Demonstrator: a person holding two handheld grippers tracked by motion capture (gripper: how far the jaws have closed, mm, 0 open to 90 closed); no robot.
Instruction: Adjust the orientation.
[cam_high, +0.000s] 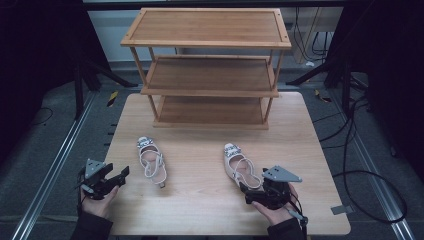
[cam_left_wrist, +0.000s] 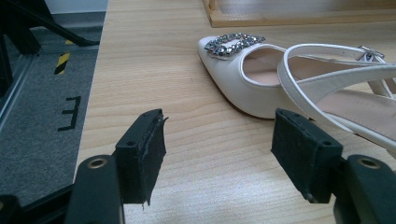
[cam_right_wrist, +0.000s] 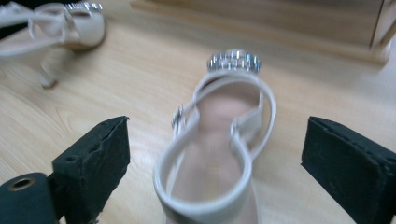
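Two white slingback shoes with jewelled buckles lie on the wooden table (cam_high: 200, 200). The left shoe (cam_high: 151, 161) (cam_left_wrist: 289, 81) lies to the right of my left gripper (cam_high: 117, 176) (cam_left_wrist: 219, 149), which is open and holds nothing; the shoe's toe sits just beyond its right jaw. The right shoe (cam_high: 240, 168) (cam_right_wrist: 217, 144) has its heel strap between the spread jaws of my right gripper (cam_high: 248, 192) (cam_right_wrist: 215, 168), which is open and not touching it. The other shoe (cam_right_wrist: 51, 25) shows at the upper left of the right gripper view.
A three-tier bamboo shoe rack (cam_high: 210, 70) stands at the far side of the table, its shelves bare. Grey floor with metal rails (cam_high: 50, 165) flanks the table, and cables (cam_high: 360, 150) trail on the right. A small grey plate (cam_high: 341, 210) lies at the table's right front corner.
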